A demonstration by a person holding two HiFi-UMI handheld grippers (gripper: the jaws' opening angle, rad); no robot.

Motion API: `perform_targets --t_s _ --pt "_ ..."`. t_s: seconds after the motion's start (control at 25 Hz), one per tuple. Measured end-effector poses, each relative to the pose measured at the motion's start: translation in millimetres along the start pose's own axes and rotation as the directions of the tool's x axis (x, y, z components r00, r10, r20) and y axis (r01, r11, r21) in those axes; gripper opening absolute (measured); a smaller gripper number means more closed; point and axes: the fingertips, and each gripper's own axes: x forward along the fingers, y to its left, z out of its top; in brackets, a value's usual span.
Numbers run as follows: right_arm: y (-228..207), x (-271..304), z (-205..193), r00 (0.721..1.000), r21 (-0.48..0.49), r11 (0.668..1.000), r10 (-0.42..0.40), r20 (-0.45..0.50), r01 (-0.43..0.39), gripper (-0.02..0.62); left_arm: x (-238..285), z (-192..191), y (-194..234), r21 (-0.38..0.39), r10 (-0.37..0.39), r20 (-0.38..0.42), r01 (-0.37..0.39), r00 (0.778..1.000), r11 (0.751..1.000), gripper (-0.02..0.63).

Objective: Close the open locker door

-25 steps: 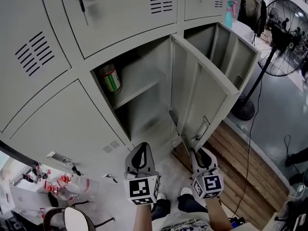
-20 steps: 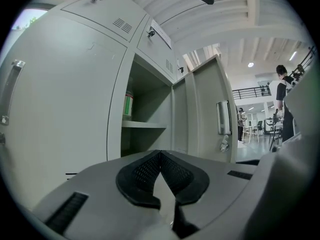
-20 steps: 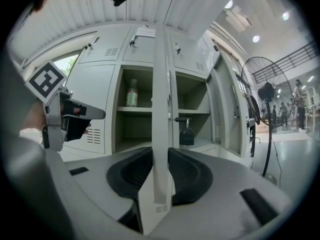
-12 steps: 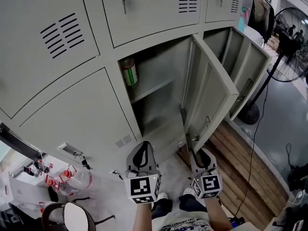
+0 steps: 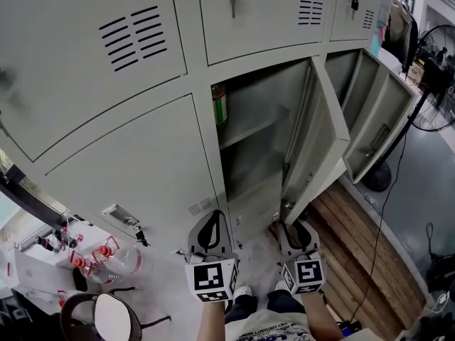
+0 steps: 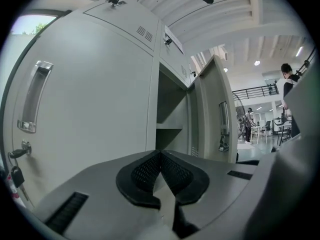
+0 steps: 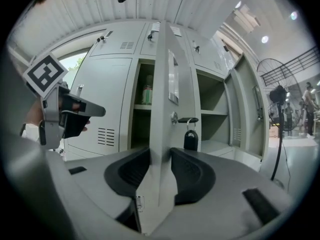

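Note:
The open grey locker door (image 5: 316, 148) stands ajar from the middle locker, hinged on its right. Its free edge (image 7: 162, 109) runs between the jaws of my right gripper (image 5: 290, 227), low down near the floor. In the right gripper view the right gripper (image 7: 161, 176) has a pad on each side of the door edge and the jaws are opening, loose around it. A key with a black fob (image 7: 190, 138) hangs from the door's lock. My left gripper (image 5: 210, 227) is shut and empty in front of the closed locker beside the gap; its pads (image 6: 150, 171) meet.
A green can (image 5: 219, 105) stands on the shelf inside the open locker. A second locker door (image 5: 377, 130) hangs open further right. A standing fan (image 5: 435, 84) and wooden boards (image 5: 362, 261) are at the right. Plastic bottles (image 5: 106, 258) lie at the lower left.
The open door has swung left toward its locker, so the gap is narrower. Both grippers stayed low at the door's foot while the view shifted right.

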Motion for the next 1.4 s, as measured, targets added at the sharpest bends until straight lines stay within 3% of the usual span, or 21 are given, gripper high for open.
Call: perform_targets --t_s 0.72,1.4 --pt "48.4 35.6 5.5 0.999 -0.007 1.0 0.024 0.027 -0.024 0.141 -15.8 0.1 52.1 -0.008 0.079 0.012 -0.079 0.997 0.997 0.005" --pt "82.8 80.9 10.0 0.994 -0.01 0.995 0.102 0.039 -0.102 0.12 -26.0 0.0 81.8 -0.006 0.13 0.015 -0.13 0.991 0.992 0.005"
